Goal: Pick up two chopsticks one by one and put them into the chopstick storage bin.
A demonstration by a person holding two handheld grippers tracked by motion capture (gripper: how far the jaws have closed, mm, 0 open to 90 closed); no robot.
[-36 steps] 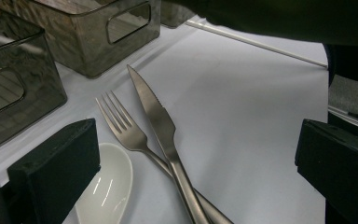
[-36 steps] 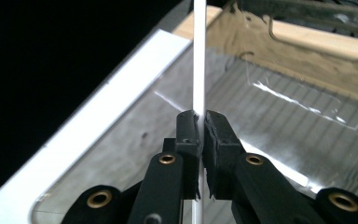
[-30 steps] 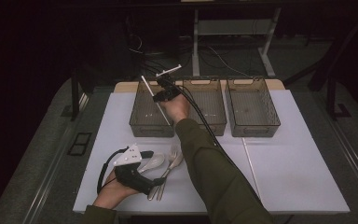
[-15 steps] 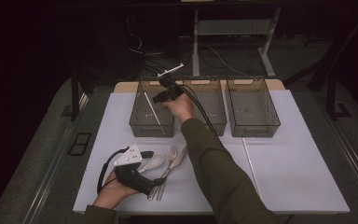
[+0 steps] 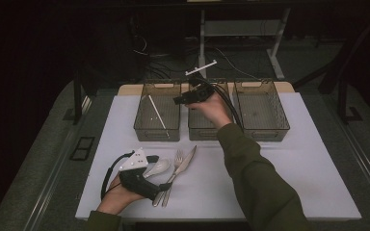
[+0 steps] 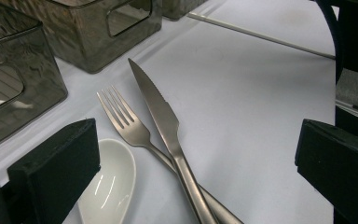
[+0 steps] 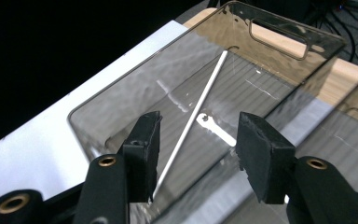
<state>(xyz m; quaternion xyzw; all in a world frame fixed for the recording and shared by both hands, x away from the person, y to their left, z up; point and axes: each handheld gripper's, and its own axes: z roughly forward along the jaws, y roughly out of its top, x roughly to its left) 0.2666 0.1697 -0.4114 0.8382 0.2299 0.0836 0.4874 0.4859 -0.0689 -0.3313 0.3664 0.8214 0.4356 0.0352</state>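
Thin white chopstick, lying slantwise in smoked clear bin; right gripper jaws apart, just opening, empty

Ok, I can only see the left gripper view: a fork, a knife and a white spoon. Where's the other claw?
Observer: The right claw is held up over the bins at the far side of the table. Its jaws have just been opening, with nothing between them.
Operator: What's under it?
Observer: A thin white stick lies slantwise inside the left bin.
Operator: How many bins are there?
Observer: Three in a row: that one, the middle bin and the right bin.
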